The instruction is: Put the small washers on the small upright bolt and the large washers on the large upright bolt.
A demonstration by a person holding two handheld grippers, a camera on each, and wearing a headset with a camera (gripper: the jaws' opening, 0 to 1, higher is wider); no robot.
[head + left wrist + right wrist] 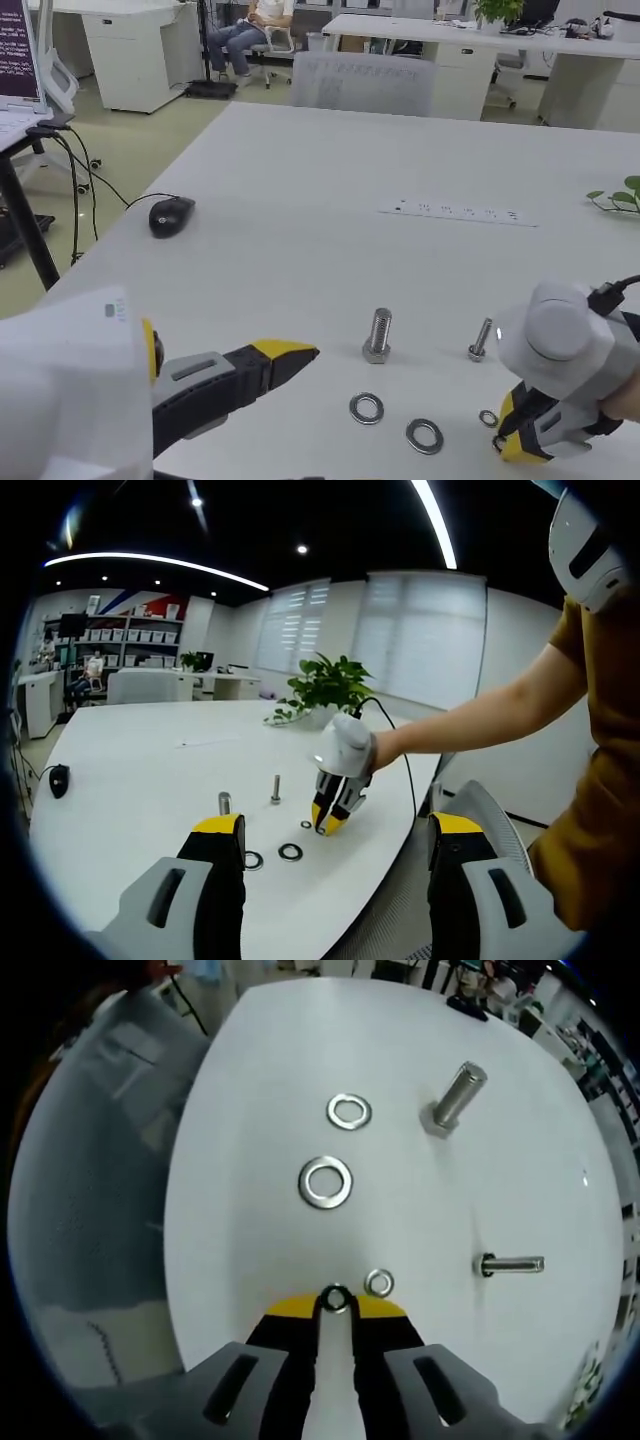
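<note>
White bench (300, 180) | left gripper (338, 825) fingers spread | right gripper (337, 1307) fingers pinch small washer (337, 1298), per right gripper view

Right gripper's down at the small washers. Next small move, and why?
Probably lift the right gripper slightly off the table, then head for the small bolt. Its jaws look closed on a small washer at the tips, the bolt stands bare nearby, and the other small washer lies right beside, so a straight lift should avoid nudging it.
</note>
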